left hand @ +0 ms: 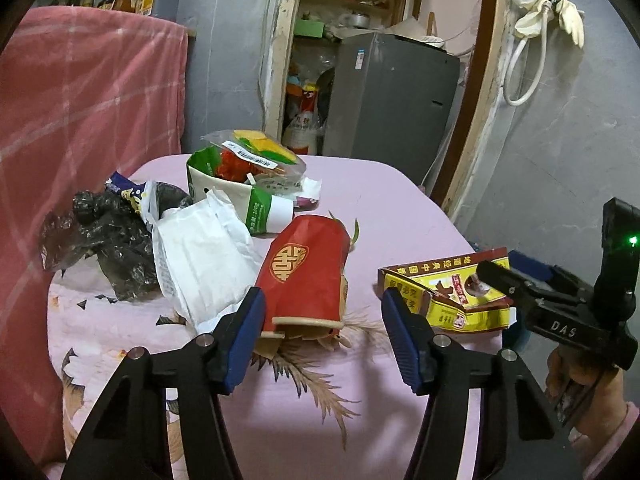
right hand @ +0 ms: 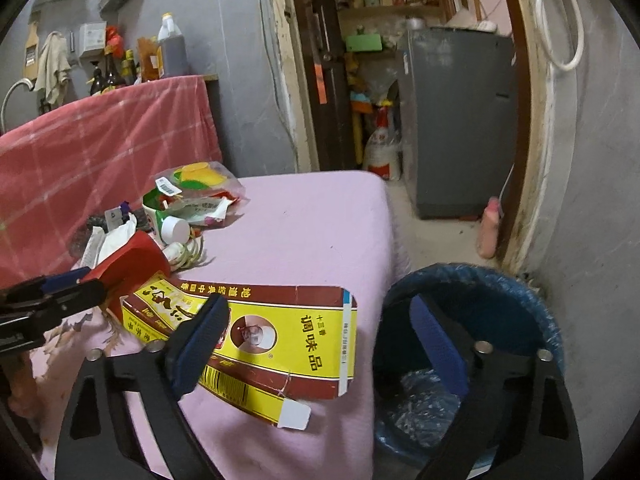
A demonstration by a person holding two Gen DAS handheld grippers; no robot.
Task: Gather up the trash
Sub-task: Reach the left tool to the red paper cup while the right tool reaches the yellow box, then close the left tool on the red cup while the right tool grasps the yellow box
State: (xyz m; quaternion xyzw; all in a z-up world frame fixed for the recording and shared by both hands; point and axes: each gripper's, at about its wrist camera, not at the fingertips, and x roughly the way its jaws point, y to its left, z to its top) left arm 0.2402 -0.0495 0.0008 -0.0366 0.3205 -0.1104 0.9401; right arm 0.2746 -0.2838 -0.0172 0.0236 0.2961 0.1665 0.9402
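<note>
The yellow-and-maroon seasoning box [right hand: 276, 344], flattened, lies at the table's right edge, one flap overhanging toward the blue bin [right hand: 516, 280] lined with a plastic bag, which stands on the floor at 3 o'clock of the box. The right gripper [right hand: 320, 344] stands wide open and holds nothing; its left finger [right hand: 200, 340] lies over the box's near end, its right finger is out over the bin. From the left wrist view the right gripper's tip appears to touch the box, though contact cannot be confirmed.

At 9 o'clock of the box lies a red paper cup [left hand: 308, 276] on its side (gold emblem uppermost). The left gripper [left hand: 324, 336] is fully open and empty, with the cup's rim between its blue pads.

Beyond the cup, toward 11 o'clock: a white paper bag [left hand: 204, 264], a crumpled black plastic bag [left hand: 104, 236], and a green-and-white carton [left hand: 236, 188] stuffed with wrappers. All rest on the pink tablecloth [left hand: 380, 208].
</note>
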